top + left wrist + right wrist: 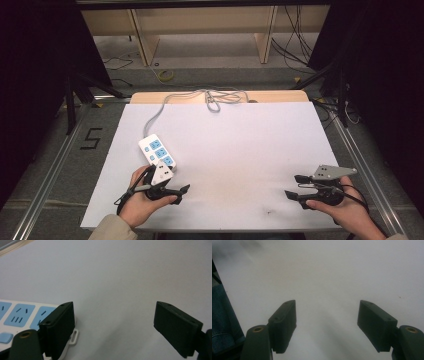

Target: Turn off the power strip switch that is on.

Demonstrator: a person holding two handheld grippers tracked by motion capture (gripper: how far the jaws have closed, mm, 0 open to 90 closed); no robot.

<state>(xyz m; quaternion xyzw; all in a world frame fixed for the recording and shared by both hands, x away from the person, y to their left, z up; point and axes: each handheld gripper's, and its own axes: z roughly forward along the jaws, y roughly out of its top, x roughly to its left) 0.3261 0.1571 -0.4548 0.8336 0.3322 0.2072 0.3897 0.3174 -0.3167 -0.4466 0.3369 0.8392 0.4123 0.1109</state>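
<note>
White power strip (157, 152) with blue sockets lying flat near the left edge of the tabletop (240, 150), roughly midway between far and near edges, set on a diagonal. Grey cord (165, 107) running from its far end up to the far edge, ending there in a loose bundle.

Left gripper (172, 192) near the front left corner, held in a hand (135, 202), jaws spread wide and empty; in the left gripper view, one jaw just in front of the strip's near end, whether touching cannot be told. Right gripper (295, 186) near the front right corner, well apart from the strip, jaws likewise wide apart with nothing between them, bare white surface beyond.

Probably a rigid, fairly light plastic body, smooth and a little slippery. Best taken across its narrow width, on the long side walls, not by the cord, which looks limp and likely to drag behind.

No containers present.
</note>
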